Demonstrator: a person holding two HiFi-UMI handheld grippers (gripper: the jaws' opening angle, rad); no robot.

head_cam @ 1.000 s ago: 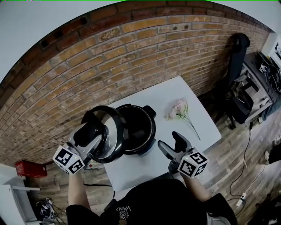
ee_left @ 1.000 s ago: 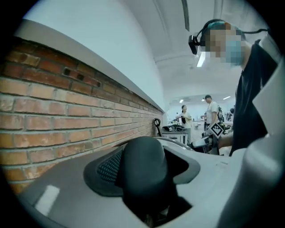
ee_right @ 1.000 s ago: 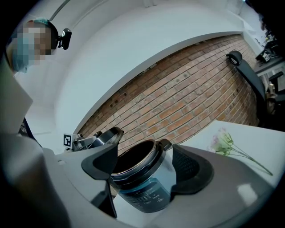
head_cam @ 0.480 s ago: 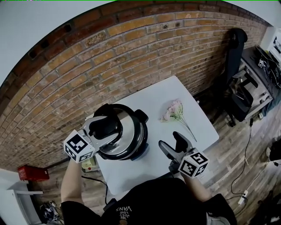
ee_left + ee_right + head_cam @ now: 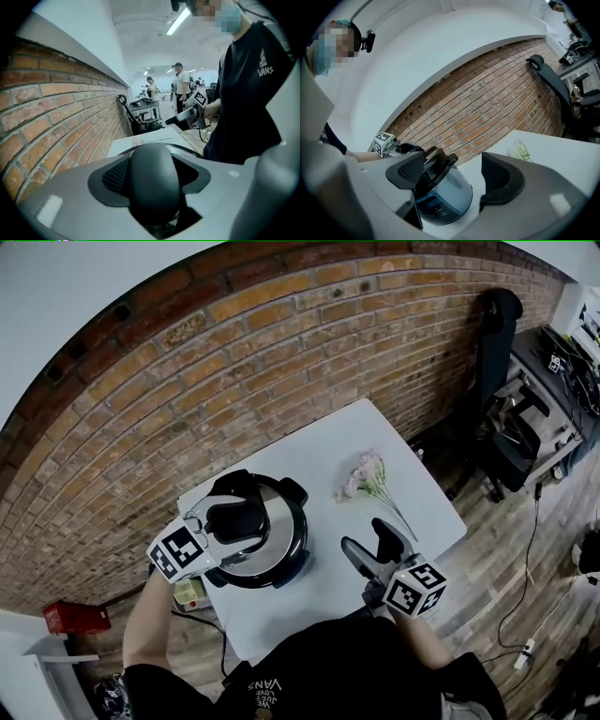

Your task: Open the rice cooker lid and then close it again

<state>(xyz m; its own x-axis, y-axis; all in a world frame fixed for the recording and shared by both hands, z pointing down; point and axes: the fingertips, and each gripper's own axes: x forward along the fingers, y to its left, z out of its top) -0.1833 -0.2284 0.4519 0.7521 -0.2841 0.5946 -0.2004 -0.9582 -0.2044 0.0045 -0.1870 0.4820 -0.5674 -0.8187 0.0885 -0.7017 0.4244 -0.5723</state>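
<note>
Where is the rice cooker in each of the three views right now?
Head view: rice cooker left of centre on the white table.
Left gripper view: bottom centre, only its black lid handle shows, gripped between the jaws.
Right gripper view: rice cooker lower left of centre, beyond the open jaws.
Shared landmark: the brick wall behind it.

Black round rice cooker (image 5: pixel 290 562) on a white square table (image 5: pixel 323 442), its lid covered.
The left gripper (image 5: pixel 231 521) reaches over the shiny steel lid (image 5: pixel 274 529), its jaws at the black lid handle (image 5: pixel 239 515). The right gripper (image 5: pixel 367 541) hovers near the table's front edge, jaws apart and empty. A sprig of pink flowers (image 5: pixel 364 473) lies right of the cooker, before a red brick wall (image 5: pixel 234 362).
</note>
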